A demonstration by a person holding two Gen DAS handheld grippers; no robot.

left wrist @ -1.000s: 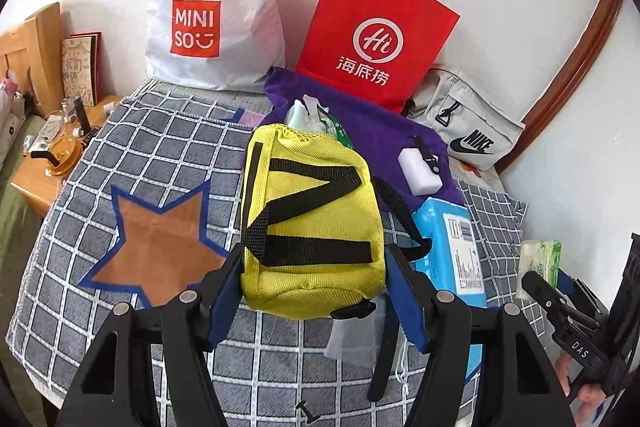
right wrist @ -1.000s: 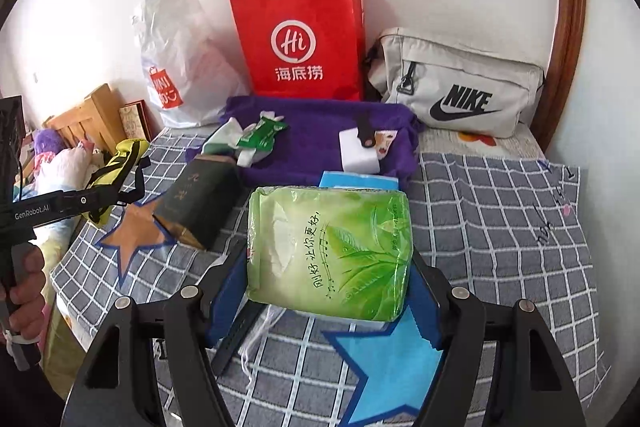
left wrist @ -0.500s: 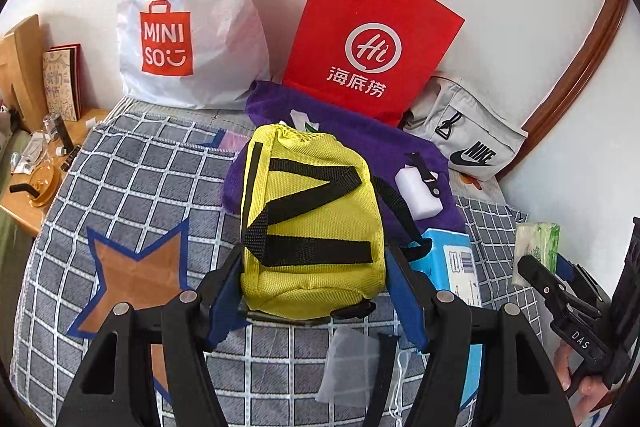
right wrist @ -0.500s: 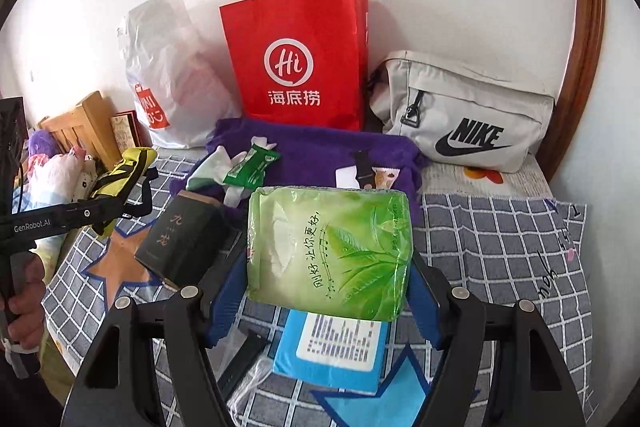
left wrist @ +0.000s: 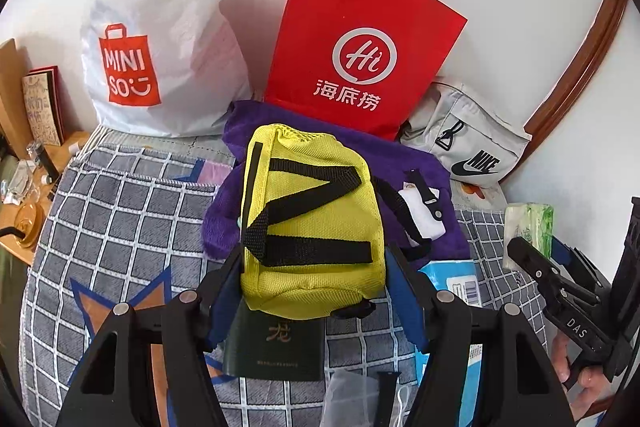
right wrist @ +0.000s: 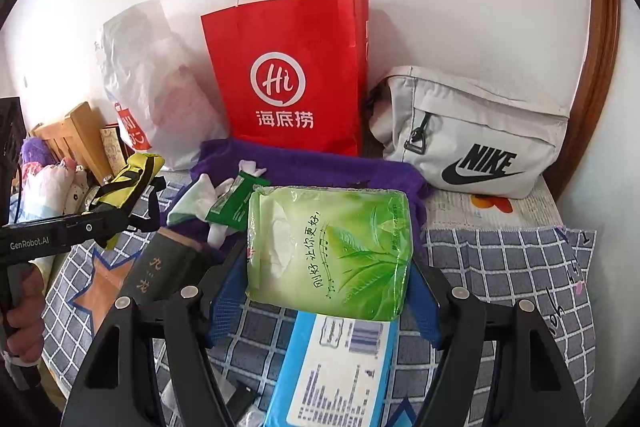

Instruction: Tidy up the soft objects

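Left hand-held gripper [left wrist: 314, 285] is clamped on a yellow pouch [left wrist: 312, 223] with black straps, held above the checked bedspread [left wrist: 120, 211] — in front of the purple towel [left wrist: 404, 155]. Right hand-held gripper [right wrist: 326, 293] is clamped on a green tissue pack [right wrist: 328, 251], held over a blue packet [right wrist: 340, 371]. Behind, against the wall: a red paper bag [right wrist: 288, 75] and a grey Nike bag [right wrist: 476, 135].

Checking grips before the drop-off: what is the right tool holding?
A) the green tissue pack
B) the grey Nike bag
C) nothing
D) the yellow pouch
A: the right tool has its blue pads pressed on both sides of the green tissue pack, lifted above the checked bedcover.
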